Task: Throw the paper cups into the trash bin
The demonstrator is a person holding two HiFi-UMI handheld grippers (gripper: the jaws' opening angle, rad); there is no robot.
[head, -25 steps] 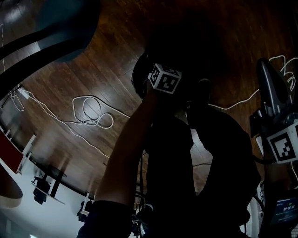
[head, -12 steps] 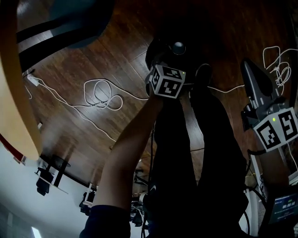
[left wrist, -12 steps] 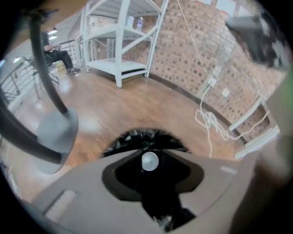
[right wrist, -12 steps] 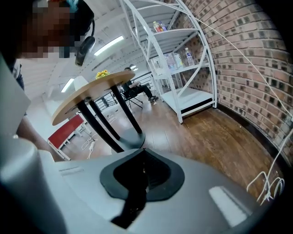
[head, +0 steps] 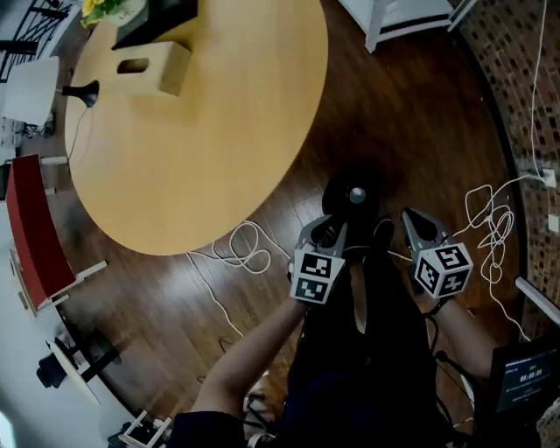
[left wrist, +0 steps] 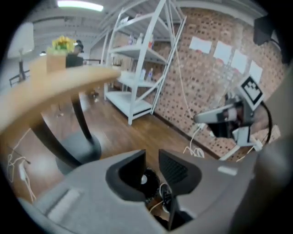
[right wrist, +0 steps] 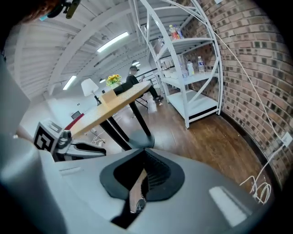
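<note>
Nearest, just off the table's (head: 201, 131) near edge and close to the body: left gripper (left wrist: 152, 155), jaws closing with a narrow gap left, nothing between them but floor far below. Beside it, a little farther from the table: right gripper (right wrist: 144, 153), jaws pressed together, pinching nothing. Both held low over the wood floor, not aimed at anything.

Next out, white cables (head: 238, 252) looped on the floor by the table's near rim.

Toward the table's far side, a slotted wooden box (head: 156, 68). At the far edge, yellow flowers (head: 103, 7) beside a dark tray.

Past the table, a white shelf unit (head: 411, 16), with the brick wall off to the side.

No paper cup in any view, on the table or off it. No trash bin either, though maybe both sit out of frame.

Hard to place the task from this. With empty claws and a cup-free tabletop, either finished or not yet begun. Nothing visibly left to pick up near the table.
</note>
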